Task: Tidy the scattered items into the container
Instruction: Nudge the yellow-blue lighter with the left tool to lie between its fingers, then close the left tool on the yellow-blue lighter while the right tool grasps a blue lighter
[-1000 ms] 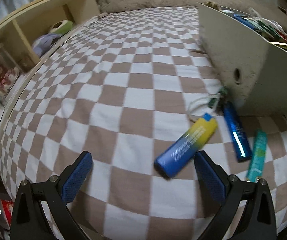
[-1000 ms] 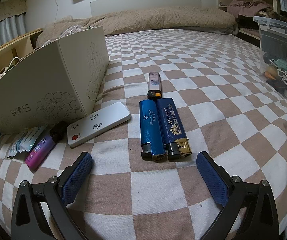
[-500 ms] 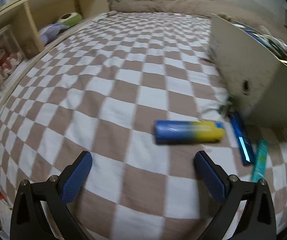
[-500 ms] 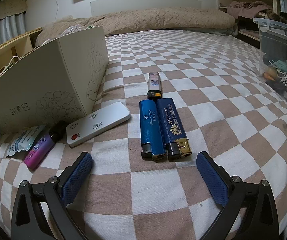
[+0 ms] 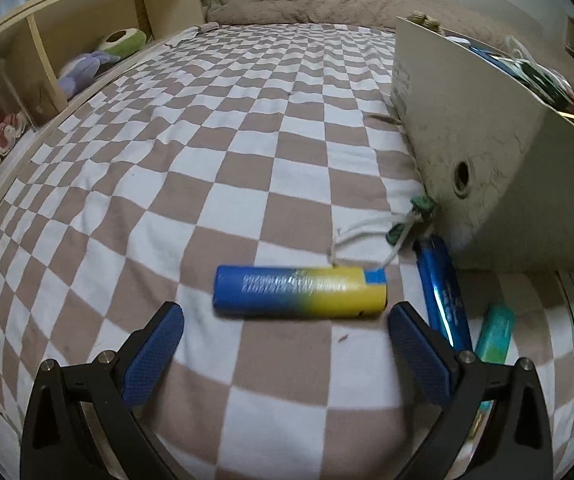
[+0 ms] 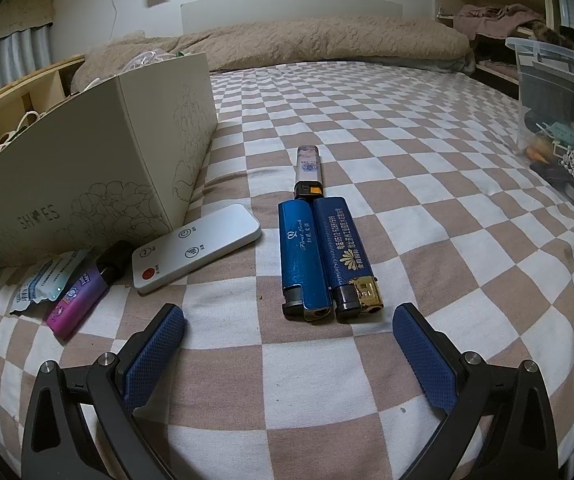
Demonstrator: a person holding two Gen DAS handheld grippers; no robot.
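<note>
In the left wrist view my left gripper (image 5: 286, 320) is open and empty, just in front of a blue-and-yellow tube (image 5: 299, 292) that lies crosswise on the checkered bed. A blue lighter (image 5: 443, 292) and a teal item (image 5: 495, 334) lie to its right, below the beige shoe box (image 5: 487, 168) that holds several items. In the right wrist view my right gripper (image 6: 287, 322) is open and empty, just short of two blue lighters (image 6: 323, 256) lying side by side, with a white lighter (image 6: 308, 170) behind them.
A white remote (image 6: 197, 252), a purple lighter (image 6: 83, 296) and a sachet (image 6: 47, 280) lie beside the shoe box (image 6: 99, 168). A clear plastic bin (image 6: 563, 120) stands at the right. A wooden shelf (image 5: 47, 60) runs along the bed's left edge. A white cord (image 5: 367, 236) lies by the box.
The left gripper has swung so that the blue-and-yellow tube now lies crosswise and centred between its fingers. The right gripper has barely moved.
</note>
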